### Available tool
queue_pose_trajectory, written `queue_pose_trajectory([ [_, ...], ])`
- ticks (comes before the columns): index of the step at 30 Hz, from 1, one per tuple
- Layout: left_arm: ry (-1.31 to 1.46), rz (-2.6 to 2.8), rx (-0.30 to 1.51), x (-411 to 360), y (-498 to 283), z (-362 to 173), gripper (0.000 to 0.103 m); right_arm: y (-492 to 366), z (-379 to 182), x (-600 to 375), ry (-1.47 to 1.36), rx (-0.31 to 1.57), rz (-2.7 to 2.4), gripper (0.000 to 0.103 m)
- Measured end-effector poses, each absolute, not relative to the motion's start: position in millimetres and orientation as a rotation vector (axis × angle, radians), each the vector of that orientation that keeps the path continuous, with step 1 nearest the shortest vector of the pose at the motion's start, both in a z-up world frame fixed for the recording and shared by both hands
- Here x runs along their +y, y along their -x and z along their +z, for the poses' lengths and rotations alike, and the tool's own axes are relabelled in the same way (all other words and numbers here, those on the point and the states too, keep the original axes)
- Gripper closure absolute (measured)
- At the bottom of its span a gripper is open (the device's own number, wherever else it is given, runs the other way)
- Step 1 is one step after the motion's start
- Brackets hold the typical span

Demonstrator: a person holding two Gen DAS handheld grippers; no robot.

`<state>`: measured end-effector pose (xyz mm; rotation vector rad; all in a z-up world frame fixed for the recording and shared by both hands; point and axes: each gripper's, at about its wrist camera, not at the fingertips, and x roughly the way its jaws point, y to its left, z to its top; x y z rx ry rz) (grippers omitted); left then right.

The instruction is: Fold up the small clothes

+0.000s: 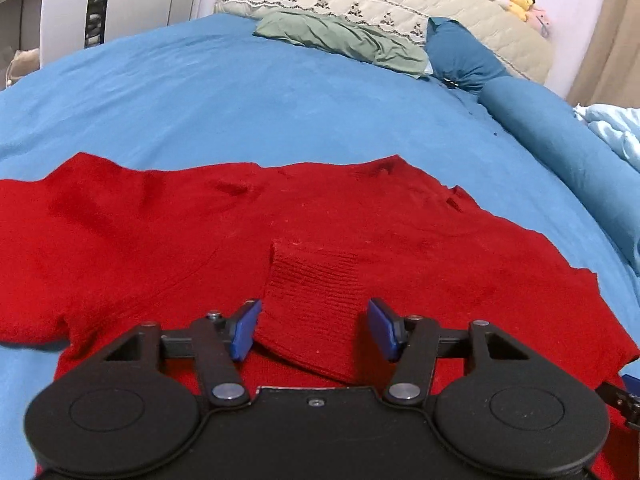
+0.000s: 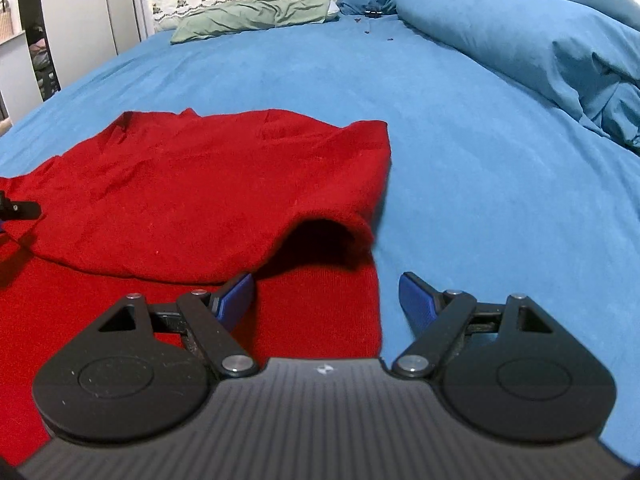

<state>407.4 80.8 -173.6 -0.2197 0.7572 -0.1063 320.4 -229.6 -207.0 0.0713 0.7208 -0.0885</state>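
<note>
- Red sweater (image 1: pixel 168 224) lies on the blue bedsheet (image 1: pixel 240 100).
- Left gripper (image 1: pixel 312 330), half-open, straddles the sweater's ribbed cuff (image 1: pixel 316 276), pads apart from it.
- Right gripper (image 2: pixel 326 300) gapes wide over the sweater's edge, holding nothing.

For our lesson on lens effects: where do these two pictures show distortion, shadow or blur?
Left wrist view: the blue bed bulges like a dome, fisheye bending; corners go dark. Right wrist view: same bulge; a deep shadow sits under the lifted fold of the red sweater; the right claw looks slightly soft at its fingers.
</note>
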Motion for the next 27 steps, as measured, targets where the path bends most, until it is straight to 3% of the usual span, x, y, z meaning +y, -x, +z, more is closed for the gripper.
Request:
queue_pose_trajectory([
  [2,0.209,-0.094,0.746,76.7,-406.2,-172.8,0.061,-322.9,-206.8,-229.5,-0.066,0.721,-0.091,0.007],
  [3,0.204,-0.093,0.748,76.4,-406.3,-172.8,0.085,-324.2,-207.0,-229.9,-0.061,0.719,-0.095,0.007],
  [4,0.211,-0.104,0.757,75.8,-407.1,-172.5,0.090,-326.1,-207.2,-230.1,-0.058,0.717,-0.100,0.007],
  [9,0.201,-0.096,0.725,74.7,-413.3,-155.1,0.091,-342.7,-207.6,-230.5,-0.011,0.701,-0.127,0.010],
  [13,0.136,-0.066,0.631,86.2,-414.9,-126.5,0.091,-355.2,-201.4,-229.7,0.055,0.691,-0.142,0.030],
  [15,0.102,-0.036,0.591,99.3,-413.0,-118.3,0.091,-358.9,-199.2,-230.4,0.083,0.705,-0.165,0.032],
  [20,0.064,-0.011,0.641,119.1,-412.3,-144.3,0.091,-356.5,-203.0,-228.3,0.139,0.732,-0.120,0.046],
  [23,0.065,-0.010,0.686,124.1,-404.5,-164.0,0.091,-352.5,-205.1,-226.4,0.163,0.736,-0.104,0.047],
  [27,0.045,0.001,0.705,130.9,-391.7,-165.1,0.077,-349.2,-204.2,-231.4,0.161,0.756,-0.086,0.047],
])
